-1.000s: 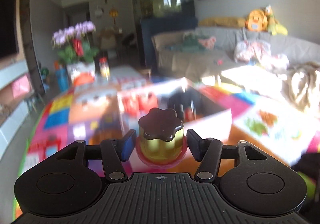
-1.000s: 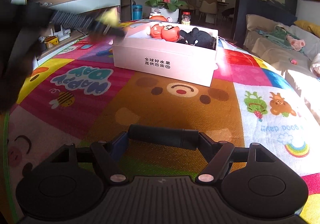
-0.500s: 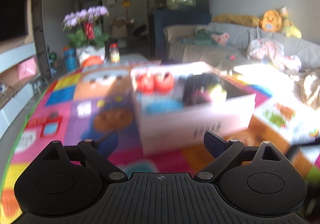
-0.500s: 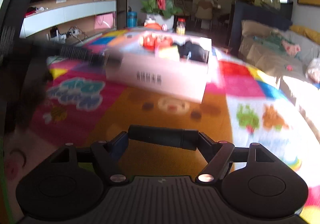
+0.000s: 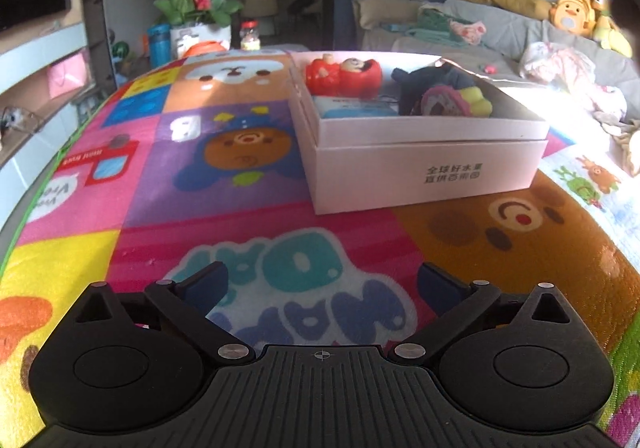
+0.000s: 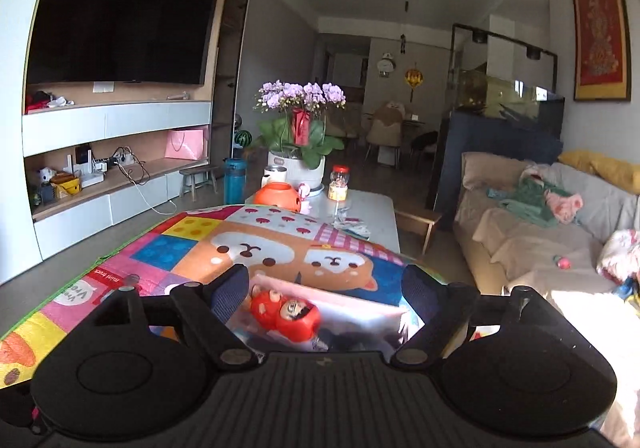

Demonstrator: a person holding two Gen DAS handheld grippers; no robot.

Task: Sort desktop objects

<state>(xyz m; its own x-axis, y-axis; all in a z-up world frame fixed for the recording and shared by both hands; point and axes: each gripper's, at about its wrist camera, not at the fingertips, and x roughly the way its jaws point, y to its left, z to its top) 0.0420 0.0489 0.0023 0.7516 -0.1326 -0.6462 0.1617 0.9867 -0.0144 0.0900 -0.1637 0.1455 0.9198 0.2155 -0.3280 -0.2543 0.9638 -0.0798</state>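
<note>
We are holding our left gripper (image 5: pixel 322 284) low over the bright cartoon-printed play mat (image 5: pixel 224 183); its jaws have just been opening and are now standing spread wide with nothing but the mat's lettering showing between them. The white cardboard box (image 5: pixel 424 167) is sitting on the mat ahead, toward the mat's right edge, with its top open. Inside it, a red rounded plastic toy (image 5: pixel 344 76) is lying along the far wall, a dark plush toy (image 5: pixel 432 81) is lying beside it, and a pink-and-yellow round object (image 5: pixel 456 103) is resting against the plush. Our right gripper (image 6: pixel 326 294) is hanging above the box, and its jaws have just been opening too: they are standing apart, empty, framing the red toy below.
</note>
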